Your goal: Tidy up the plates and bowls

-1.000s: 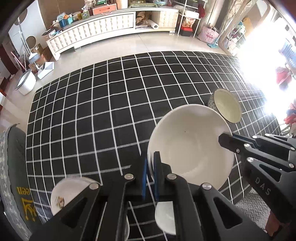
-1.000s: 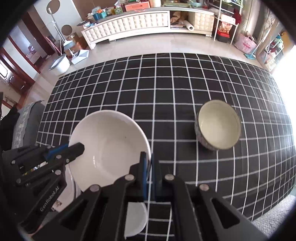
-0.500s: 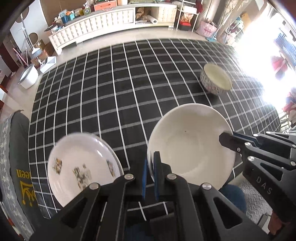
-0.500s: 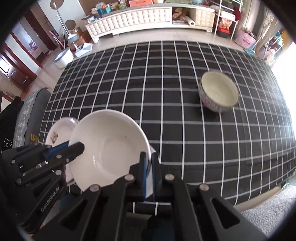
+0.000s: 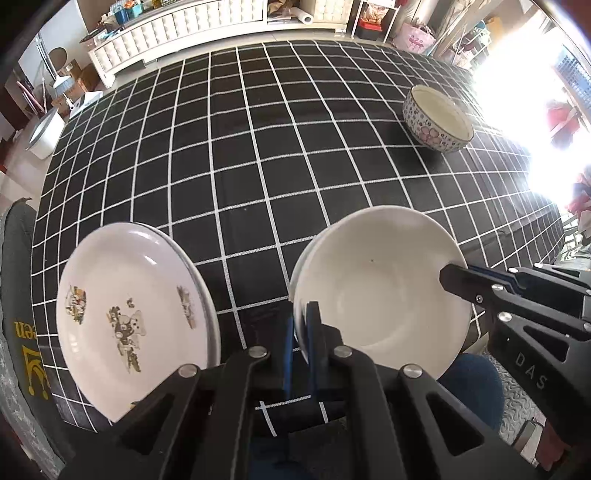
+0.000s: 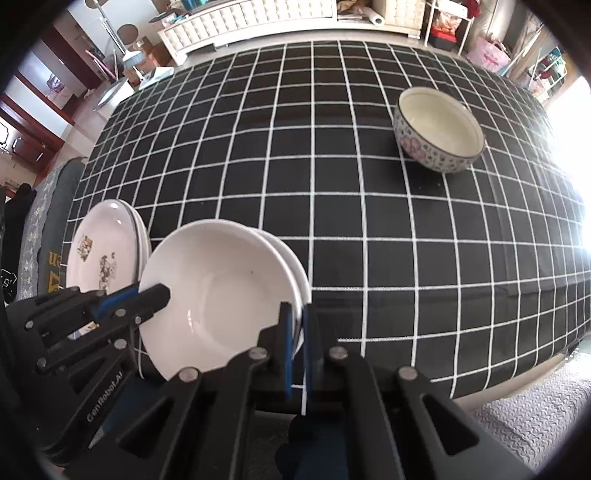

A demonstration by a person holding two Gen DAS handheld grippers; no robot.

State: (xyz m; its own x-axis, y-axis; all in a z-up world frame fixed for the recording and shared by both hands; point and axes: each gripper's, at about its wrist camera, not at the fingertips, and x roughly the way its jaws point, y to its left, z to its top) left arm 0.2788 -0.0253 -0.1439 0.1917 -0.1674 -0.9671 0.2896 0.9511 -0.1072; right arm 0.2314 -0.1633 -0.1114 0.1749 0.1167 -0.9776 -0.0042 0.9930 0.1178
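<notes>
Both grippers hold a stack of plain white deep plates point(image 5: 380, 291) above the near edge of the table. My left gripper point(image 5: 301, 325) is shut on its left rim; my right gripper point(image 6: 295, 325) is shut on its right rim, and the stack shows there too point(image 6: 218, 291). A stack of white plates with printed motifs point(image 5: 125, 317) lies at the near left of the table, also in the right wrist view point(image 6: 99, 254). A patterned bowl point(image 5: 437, 122) stands upright at the far right, seen too in the right wrist view point(image 6: 437, 138).
The table wears a black cloth with white grid point(image 5: 258, 147). A grey chair cushion point(image 5: 18, 332) lies left of the table. A long white cabinet point(image 5: 177, 26) stands across the floor. Strong glare fills the right side.
Both grippers have drawn back towards me with the white plates, so the table and the patterned bowl look farther off. The motif plates have come fully into view at left.
</notes>
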